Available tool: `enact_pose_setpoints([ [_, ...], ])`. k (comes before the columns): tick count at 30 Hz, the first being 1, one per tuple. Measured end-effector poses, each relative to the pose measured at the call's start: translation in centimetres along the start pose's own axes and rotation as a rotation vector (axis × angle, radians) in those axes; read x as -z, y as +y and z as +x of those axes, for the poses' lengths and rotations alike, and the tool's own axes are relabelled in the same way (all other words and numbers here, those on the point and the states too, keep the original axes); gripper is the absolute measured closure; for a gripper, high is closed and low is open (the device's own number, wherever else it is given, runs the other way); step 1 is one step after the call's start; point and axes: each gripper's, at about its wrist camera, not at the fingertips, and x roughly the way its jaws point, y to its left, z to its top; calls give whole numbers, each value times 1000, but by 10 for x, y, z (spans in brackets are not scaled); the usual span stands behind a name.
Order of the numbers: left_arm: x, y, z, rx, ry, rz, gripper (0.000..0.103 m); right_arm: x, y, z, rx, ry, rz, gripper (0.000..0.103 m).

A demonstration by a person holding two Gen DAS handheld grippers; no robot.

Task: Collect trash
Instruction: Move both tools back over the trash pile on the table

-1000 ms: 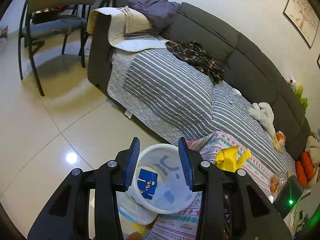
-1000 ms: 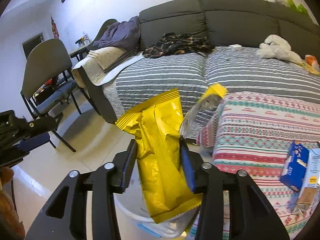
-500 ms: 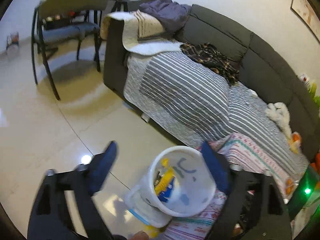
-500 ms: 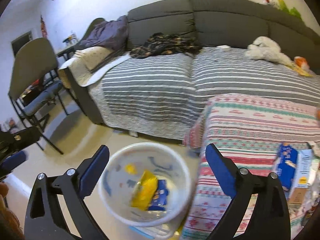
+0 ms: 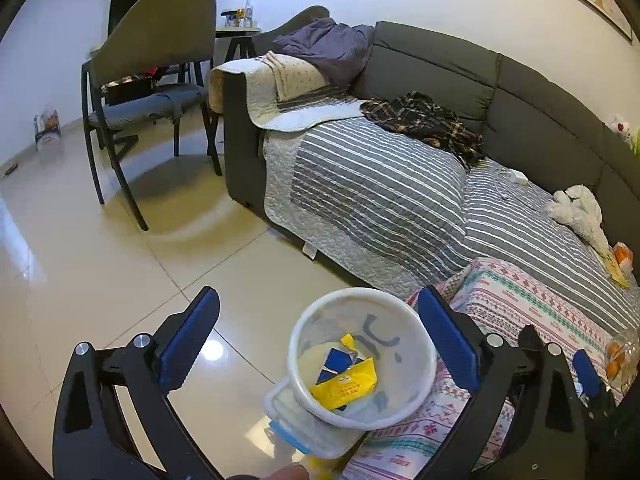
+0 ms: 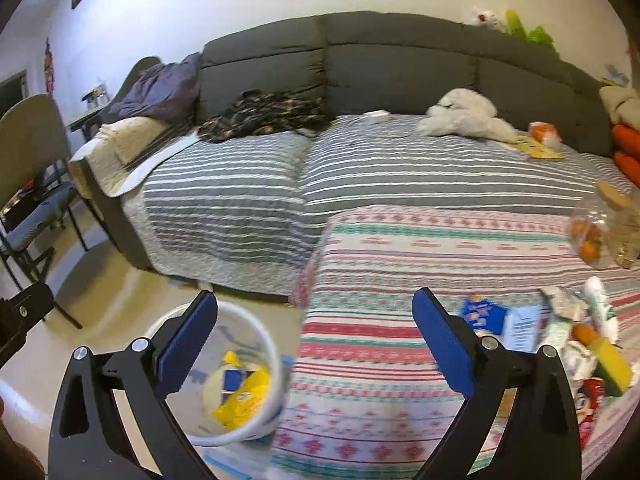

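Claws, left (image 5: 318, 340) and right (image 6: 314, 340), hover spread (both empty) above bin (image 5: 362, 358).

In the right wrist view, the white bin (image 6: 224, 376) is smeared by motion blur, and the print on the yellow wrapper (image 6: 244, 396) inside cannot be read. The pile of packets (image 6: 576, 344) on the patterned cloth (image 6: 400, 280) is blurred and cut off by the right edge. In the left wrist view, a blue carton (image 5: 336, 360) is partly covered by that wrapper (image 5: 346, 386).
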Motion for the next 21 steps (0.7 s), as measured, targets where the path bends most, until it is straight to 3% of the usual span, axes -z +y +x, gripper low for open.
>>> enact_pose_setpoints([
  [21,48,-113,-19,97,8,196,7,-7,-124,-36,155,-56,49,8],
])
